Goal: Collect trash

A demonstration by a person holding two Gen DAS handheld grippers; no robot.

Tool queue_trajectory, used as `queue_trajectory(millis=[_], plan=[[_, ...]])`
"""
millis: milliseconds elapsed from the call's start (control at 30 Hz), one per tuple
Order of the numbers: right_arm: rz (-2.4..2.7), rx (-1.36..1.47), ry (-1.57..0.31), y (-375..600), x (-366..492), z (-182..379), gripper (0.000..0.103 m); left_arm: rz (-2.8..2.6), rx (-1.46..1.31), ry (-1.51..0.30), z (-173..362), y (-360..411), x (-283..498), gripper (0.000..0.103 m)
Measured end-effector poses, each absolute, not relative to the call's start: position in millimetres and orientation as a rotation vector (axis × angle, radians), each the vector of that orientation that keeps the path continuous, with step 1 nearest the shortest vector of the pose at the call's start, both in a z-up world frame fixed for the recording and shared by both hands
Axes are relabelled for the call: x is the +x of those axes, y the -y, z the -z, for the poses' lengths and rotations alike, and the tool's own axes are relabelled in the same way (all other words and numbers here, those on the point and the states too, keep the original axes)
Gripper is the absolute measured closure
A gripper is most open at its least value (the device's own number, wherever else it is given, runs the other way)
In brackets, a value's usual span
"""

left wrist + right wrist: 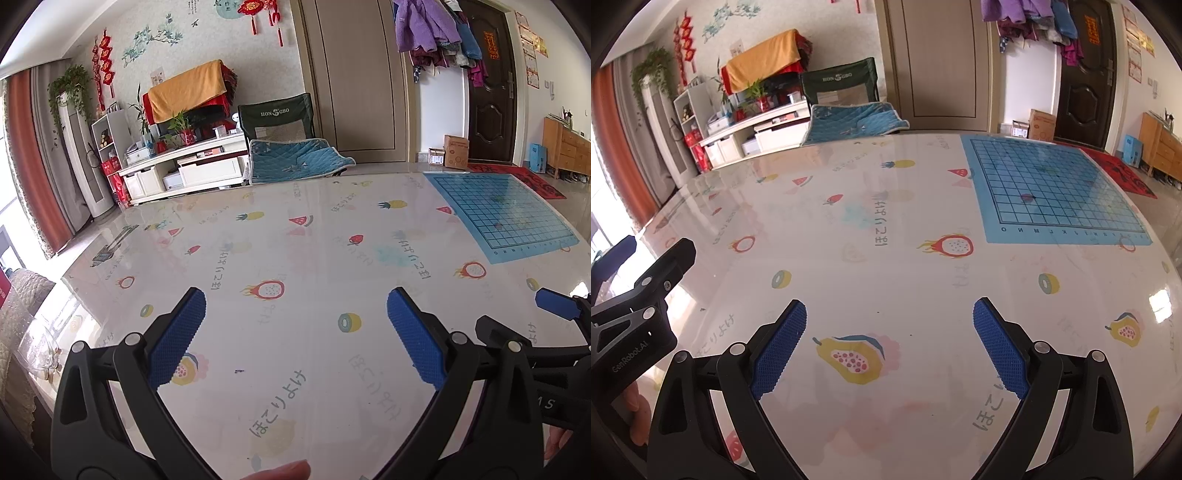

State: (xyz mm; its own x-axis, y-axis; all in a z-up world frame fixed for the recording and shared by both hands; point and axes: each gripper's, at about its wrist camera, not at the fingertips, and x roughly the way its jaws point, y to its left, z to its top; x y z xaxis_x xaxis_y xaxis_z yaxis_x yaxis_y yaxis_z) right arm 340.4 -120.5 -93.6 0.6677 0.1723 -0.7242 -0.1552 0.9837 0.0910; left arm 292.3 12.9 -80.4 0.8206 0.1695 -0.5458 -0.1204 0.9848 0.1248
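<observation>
across centre of both views: table (pixel 295 258) bare, no trash seen. left gripper (pixel 295 332) spread wide, empty; right gripper (pixel 890 343) likewise. blue grid mat (pixel 1045 184) upper right. progress: cannot tell whether collection done or unstarted.

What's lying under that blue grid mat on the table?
The blue grid mat lies flat on the fruit-print tablecloth. Faint fruit shapes show through it; the rest is covered.

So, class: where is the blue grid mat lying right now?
In both wrist views the blue grid mat lies flat at the table's far right, beyond the open right gripper, near the dragon fruit print.
</observation>
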Motion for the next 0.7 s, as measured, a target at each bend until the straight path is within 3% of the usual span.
queue_trajectory(millis=[700], plan=[[-0.187,0.013,-0.822,118.0,339.8,93.9,0.012,-0.159,0.092,-0.596,84.0,-15.8,290.3,0.007]])
